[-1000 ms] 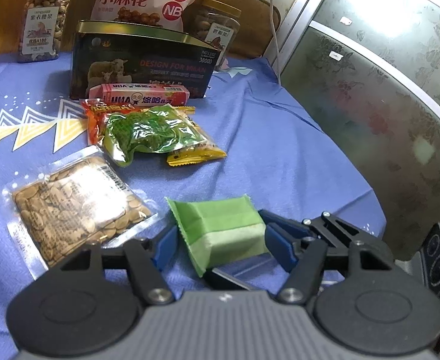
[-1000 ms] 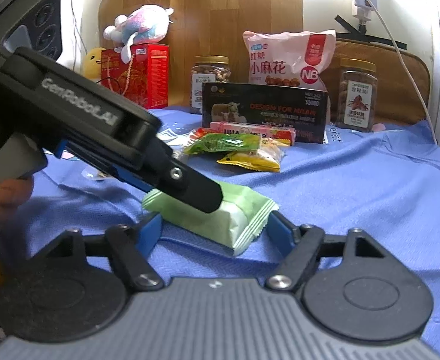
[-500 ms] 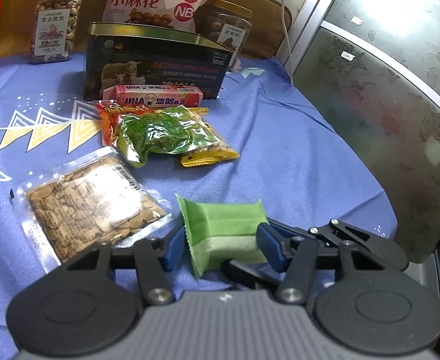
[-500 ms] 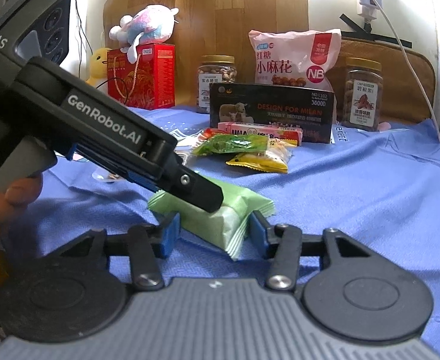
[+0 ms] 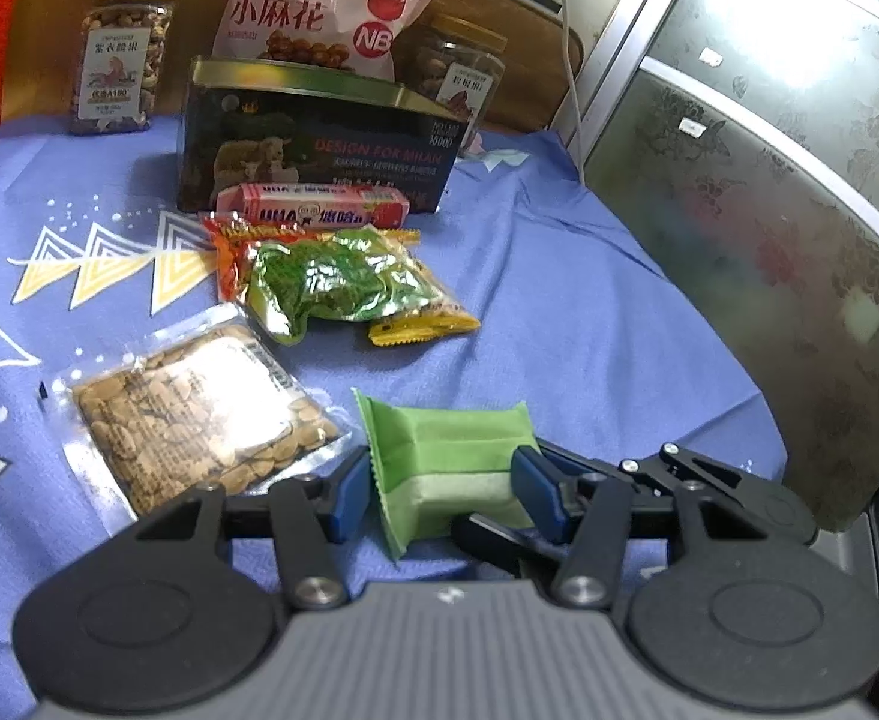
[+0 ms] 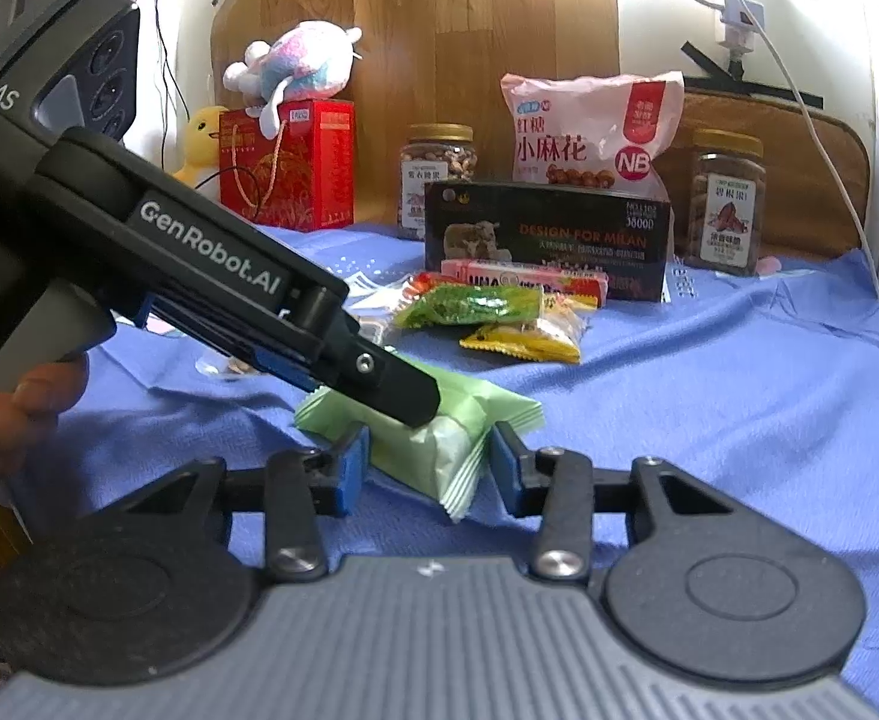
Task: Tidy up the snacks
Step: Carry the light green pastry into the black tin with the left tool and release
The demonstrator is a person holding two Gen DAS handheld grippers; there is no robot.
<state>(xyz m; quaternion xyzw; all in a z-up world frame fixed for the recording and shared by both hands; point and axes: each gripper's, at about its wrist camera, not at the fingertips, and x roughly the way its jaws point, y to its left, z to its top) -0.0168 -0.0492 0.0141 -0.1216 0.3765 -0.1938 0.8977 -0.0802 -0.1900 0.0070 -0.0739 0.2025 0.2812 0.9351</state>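
Green snack packet [image 5: 448, 468] lies flat on the blue cloth [image 5: 559, 312], long axis running across the left gripper [image 5: 439, 486] and crimped ends outboard of its blue pads. Two-tone wrapper, darker green over pale. Both left and right gripper [image 6: 427, 468] clamped on it, right jaws closing.

Green packet [image 5: 451, 468] flat, between both jaws
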